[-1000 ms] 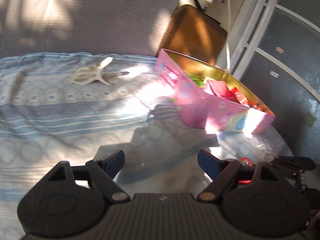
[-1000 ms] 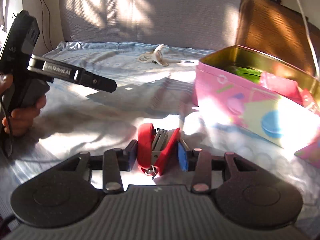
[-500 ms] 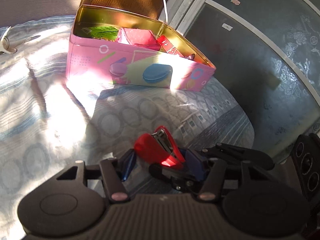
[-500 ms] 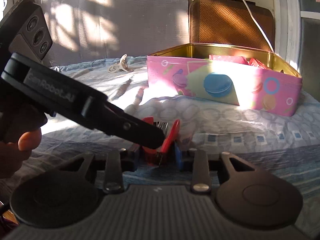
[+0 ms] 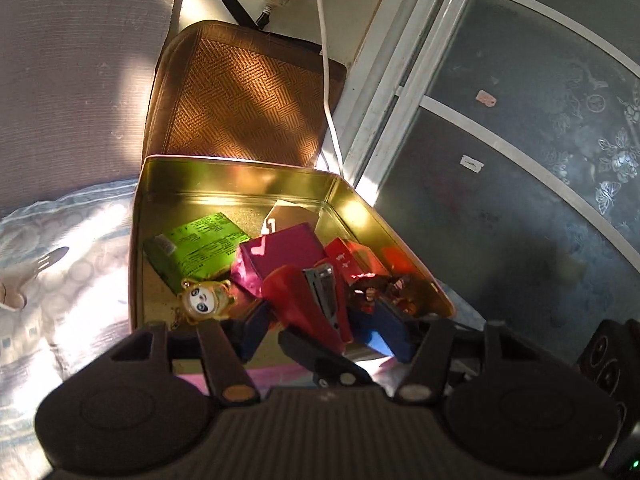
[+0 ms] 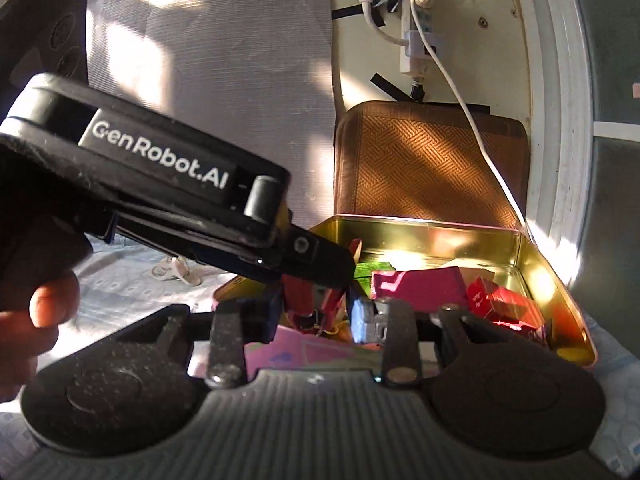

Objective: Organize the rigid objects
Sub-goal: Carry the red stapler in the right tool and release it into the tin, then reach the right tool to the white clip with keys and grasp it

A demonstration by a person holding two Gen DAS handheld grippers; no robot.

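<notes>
A red stapler [image 5: 312,300] hangs over the near end of the open pink tin with a gold inside [image 5: 240,184]. My right gripper [image 6: 320,312] is shut on the stapler [image 6: 304,304]. My left gripper [image 5: 320,328] has its blue fingers on either side of the same stapler, with gaps showing, so it looks open. In the right wrist view the left gripper's black body [image 6: 160,184] crosses in front and hides part of the stapler. The tin [image 6: 536,264] holds a green packet [image 5: 196,248], a magenta box [image 5: 280,256], red boxes [image 6: 496,300] and a panda charm [image 5: 202,300].
The tin rests on a blue patterned bed cover [image 5: 60,280]. A brown woven cushion [image 5: 244,96] stands behind it, with a white cable [image 5: 328,80] and power strip above. A white clip [image 6: 176,272] lies on the cover to the left. A glass door frame [image 5: 400,80] is to the right.
Both grippers have lifted and moved the stapler from low over the bed cover up to above the open tin. The tin's inside now fills both views.
</notes>
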